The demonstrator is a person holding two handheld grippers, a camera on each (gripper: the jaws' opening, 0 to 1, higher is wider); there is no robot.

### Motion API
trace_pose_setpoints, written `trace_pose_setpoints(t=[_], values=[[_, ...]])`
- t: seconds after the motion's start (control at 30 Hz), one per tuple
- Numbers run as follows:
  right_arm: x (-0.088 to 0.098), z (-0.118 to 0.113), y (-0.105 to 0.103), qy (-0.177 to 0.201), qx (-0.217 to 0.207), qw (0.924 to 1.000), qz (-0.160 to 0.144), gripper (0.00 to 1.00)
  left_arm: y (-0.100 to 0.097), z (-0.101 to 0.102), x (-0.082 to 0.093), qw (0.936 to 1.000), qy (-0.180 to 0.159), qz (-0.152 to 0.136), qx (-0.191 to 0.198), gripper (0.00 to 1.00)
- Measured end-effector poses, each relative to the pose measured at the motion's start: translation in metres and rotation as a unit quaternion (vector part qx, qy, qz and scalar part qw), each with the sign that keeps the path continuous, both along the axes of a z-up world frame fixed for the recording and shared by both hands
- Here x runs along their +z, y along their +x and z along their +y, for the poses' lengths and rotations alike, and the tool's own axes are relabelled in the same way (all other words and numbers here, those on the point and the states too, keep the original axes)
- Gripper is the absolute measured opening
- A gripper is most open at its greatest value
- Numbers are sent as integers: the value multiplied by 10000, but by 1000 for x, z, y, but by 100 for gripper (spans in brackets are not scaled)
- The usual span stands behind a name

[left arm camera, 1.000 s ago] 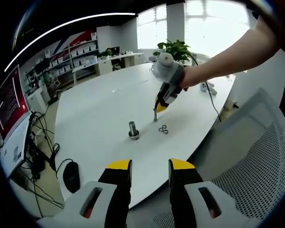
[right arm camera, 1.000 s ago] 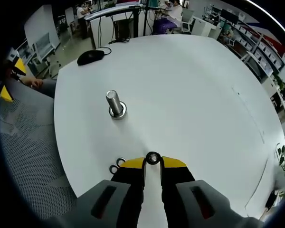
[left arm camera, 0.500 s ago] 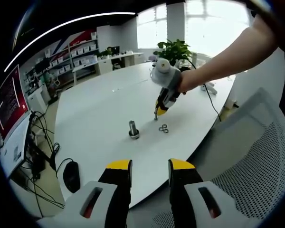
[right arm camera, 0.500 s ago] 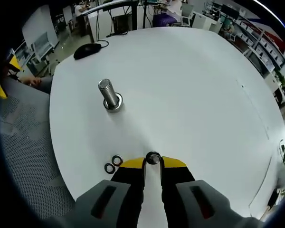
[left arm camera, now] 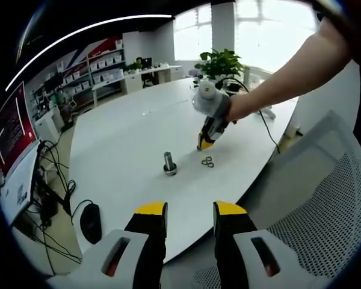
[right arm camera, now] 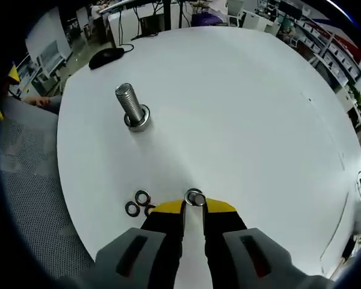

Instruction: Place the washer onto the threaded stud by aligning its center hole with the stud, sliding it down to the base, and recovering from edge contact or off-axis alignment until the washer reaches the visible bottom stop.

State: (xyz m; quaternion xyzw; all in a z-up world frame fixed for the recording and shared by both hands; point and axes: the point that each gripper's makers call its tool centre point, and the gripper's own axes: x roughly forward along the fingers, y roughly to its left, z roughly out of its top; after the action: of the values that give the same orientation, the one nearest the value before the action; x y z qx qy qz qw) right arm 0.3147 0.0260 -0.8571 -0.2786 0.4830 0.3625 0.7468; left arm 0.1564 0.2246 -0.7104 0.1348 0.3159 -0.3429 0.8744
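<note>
Two views: I read them side by side.
Right gripper [right arm camera: 193, 205]: my jaws pinched on washer [right arm camera: 194, 197], held at the tips above table [right arm camera: 246, 120].
Left gripper [left arm camera: 191, 211]: jaws parted a narrow gap, nothing between them, hanging off the table edge.
Left gripper view extra: my right gripper [left arm camera: 206, 143] from outside, arm reaching in, mouse [left arm camera: 90, 223], mesh chair.
Stud [right arm camera: 130, 106]: upright on its base, long axis vertical; washer well apart from it.
Spare washers [right arm camera: 138, 203]: flat on the table, just beside my right tips.

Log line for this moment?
right gripper: shut on washer | threaded stud: bare, upright | spare washers: on table | left gripper: open, idle
</note>
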Motion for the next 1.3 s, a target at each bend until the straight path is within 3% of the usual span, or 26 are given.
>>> trace_pose_setpoints(t=[0.87,1.3], values=[[-6,-6,-9,204,-227,9995,104,16,-1,0,-3,10000,65,62,-2,28],[-5,0,-28,375,-179,9990,179,18,-3,-1,-4,9999,96,94,-42,28]])
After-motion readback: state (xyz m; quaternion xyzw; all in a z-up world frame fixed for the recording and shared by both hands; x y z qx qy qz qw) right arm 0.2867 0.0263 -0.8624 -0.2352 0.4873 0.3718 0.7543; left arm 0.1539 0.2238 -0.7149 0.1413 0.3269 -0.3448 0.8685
